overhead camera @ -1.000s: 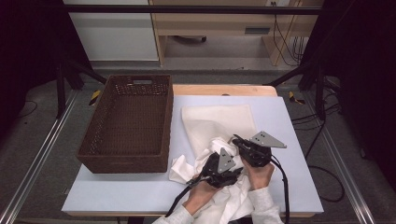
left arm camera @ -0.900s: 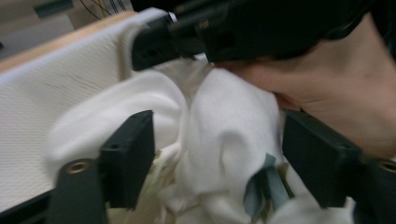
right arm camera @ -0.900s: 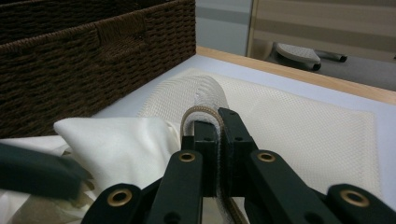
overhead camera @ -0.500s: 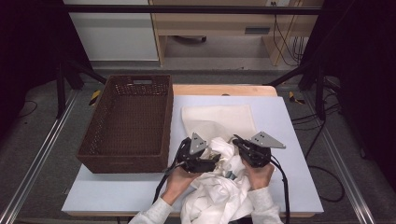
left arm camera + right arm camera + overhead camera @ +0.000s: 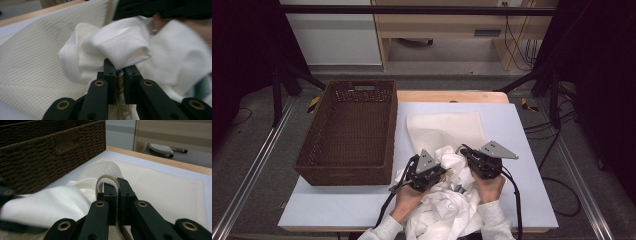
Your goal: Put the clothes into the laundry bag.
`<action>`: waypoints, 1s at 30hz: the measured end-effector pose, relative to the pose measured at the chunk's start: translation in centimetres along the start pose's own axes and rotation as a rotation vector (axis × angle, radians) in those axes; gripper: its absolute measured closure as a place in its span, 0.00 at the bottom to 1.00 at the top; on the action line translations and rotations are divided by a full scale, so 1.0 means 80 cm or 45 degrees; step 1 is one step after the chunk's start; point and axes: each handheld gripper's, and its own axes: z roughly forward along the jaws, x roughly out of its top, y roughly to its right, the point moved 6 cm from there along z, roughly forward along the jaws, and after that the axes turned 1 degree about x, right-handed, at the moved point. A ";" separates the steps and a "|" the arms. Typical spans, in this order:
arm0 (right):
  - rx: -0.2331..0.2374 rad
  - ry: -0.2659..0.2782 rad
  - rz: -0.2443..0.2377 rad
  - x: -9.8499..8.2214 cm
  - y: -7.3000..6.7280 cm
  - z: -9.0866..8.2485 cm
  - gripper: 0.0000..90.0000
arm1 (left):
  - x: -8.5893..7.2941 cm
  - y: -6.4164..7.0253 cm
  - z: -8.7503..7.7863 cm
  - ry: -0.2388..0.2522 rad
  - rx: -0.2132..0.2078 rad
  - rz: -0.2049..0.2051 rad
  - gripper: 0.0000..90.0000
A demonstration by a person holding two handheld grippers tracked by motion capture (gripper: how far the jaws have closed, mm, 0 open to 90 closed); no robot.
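A crumpled white garment (image 5: 447,207) lies at the table's front edge, partly over a flat cream waffle-weave cloth (image 5: 444,130). My left gripper (image 5: 443,169) sits at the garment's left side. Its jaws have just been closing, and in the left gripper view they pinch a rolled fold of the white garment (image 5: 125,47) at my left gripper (image 5: 120,71). My right gripper (image 5: 463,151) holds still at the garment's far right. In the right gripper view my right gripper (image 5: 117,185) is shut on a ribbed, beige-edged band (image 5: 110,171) of the garment.
A dark brown wicker basket (image 5: 347,172) stands on the left of the pale blue table top (image 5: 522,150), close to the garment. A wooden strip (image 5: 452,96) runs along the table's far edge. Black frame legs and cables stand beyond on both sides.
My left gripper moved left away from the right gripper, then came back slightly right, and its jaws went from open to closed on a fold of the white garment. The right gripper stayed put.
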 end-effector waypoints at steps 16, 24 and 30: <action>0.055 0.040 -0.010 0.009 -0.010 -0.007 0.97 | -0.009 0.010 0.079 -0.209 0.103 0.167 0.90; 0.030 0.028 -0.014 0.005 -0.005 -0.007 0.97 | -0.002 0.006 0.035 -0.106 0.076 0.101 0.48; 0.024 0.022 -0.008 0.004 -0.003 -0.007 0.96 | -0.004 -0.025 -0.005 -0.083 0.179 0.071 0.30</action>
